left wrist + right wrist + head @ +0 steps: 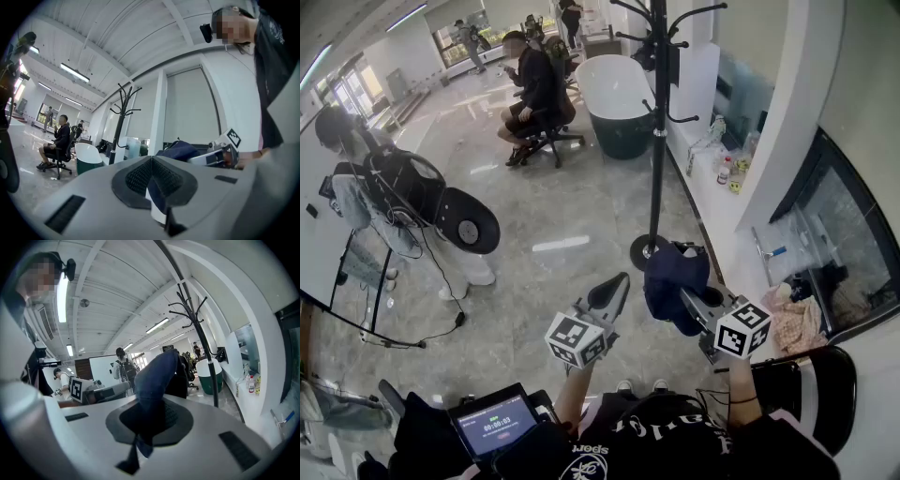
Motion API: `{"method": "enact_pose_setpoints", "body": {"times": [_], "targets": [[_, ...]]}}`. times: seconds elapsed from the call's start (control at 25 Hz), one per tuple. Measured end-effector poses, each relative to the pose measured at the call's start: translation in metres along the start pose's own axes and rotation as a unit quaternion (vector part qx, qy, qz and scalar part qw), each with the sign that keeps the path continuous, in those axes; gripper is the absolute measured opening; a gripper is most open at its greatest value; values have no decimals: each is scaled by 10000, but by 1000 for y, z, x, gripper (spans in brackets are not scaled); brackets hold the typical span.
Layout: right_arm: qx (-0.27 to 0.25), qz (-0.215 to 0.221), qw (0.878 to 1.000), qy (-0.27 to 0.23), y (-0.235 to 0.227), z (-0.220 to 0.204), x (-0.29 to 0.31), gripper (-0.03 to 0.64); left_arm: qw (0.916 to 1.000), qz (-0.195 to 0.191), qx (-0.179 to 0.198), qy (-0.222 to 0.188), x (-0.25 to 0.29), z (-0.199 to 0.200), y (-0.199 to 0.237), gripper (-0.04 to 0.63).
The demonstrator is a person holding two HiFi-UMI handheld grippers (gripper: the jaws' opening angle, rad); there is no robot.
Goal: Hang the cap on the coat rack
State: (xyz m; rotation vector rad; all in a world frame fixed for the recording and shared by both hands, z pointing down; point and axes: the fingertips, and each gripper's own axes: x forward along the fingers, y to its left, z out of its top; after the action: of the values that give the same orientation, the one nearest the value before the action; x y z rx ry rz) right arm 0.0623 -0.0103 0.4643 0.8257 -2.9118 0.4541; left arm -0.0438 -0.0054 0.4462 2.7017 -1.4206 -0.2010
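In the head view the dark navy cap hangs in front of me, pinched in my right gripper. The right gripper view shows the cap's cloth clamped between the shut jaws of that gripper. The black coat rack stands just beyond on its round base, with bare hooks at the top. It also shows in the right gripper view, coat rack. My left gripper hovers left of the cap, shut and holding nothing. In its own view the left gripper has its pads together, with the cap to the right.
A white and green tub stands behind the rack. A seated person on a wheeled chair is at the back, another person at the left. A white ledge with bottles runs along the right. A black chair is close at my right.
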Motion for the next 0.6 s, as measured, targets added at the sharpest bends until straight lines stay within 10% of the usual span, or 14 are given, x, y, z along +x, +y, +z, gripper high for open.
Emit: {"method": "enact_pose_setpoints", "body": {"times": [0.6], "targets": [[-181,19,9993,-323,-76,66,52,25,9987,-403,64,291,59,-23,59,5]]}}
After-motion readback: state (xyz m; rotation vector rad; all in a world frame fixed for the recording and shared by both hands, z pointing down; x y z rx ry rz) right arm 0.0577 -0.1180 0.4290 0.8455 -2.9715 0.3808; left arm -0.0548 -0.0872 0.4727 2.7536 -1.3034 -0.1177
